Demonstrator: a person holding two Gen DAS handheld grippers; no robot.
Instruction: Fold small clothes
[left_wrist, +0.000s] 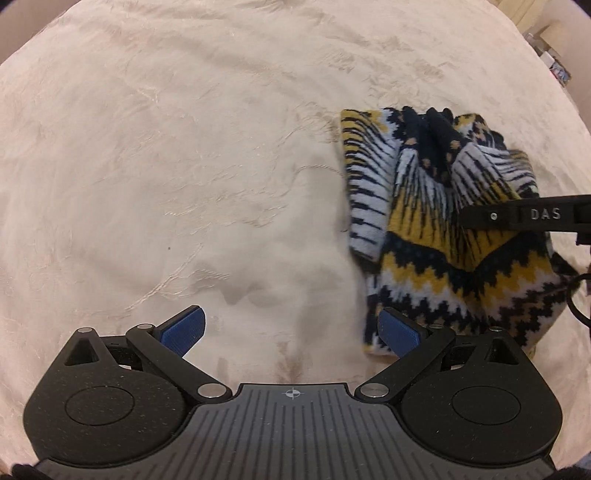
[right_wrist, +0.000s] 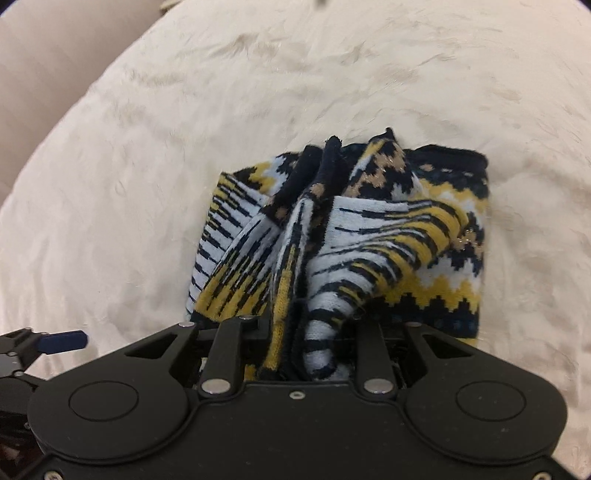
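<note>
The patterned knit garment (right_wrist: 343, 236) — navy, yellow and pale blue — lies bunched on a cream bedspread (left_wrist: 147, 166), to the right of the left gripper (left_wrist: 291, 332) and just beyond it. The right gripper (right_wrist: 306, 350) has its fingers closed narrow on a gathered fold of the knit, which runs up between them toward the camera; the pads themselves are hidden by the cloth. The left gripper's blue fingers (left_wrist: 184, 328) stand wide apart and hold nothing, with the right-hand one at the garment's near edge.

The step in hand looks like a fold being carried across by the right gripper — though how many layers it has caught is hard to judge from this view. Next, the lifted part needs laying flat over the rest, with the left gripper free to pin or smooth the near edge.
</note>
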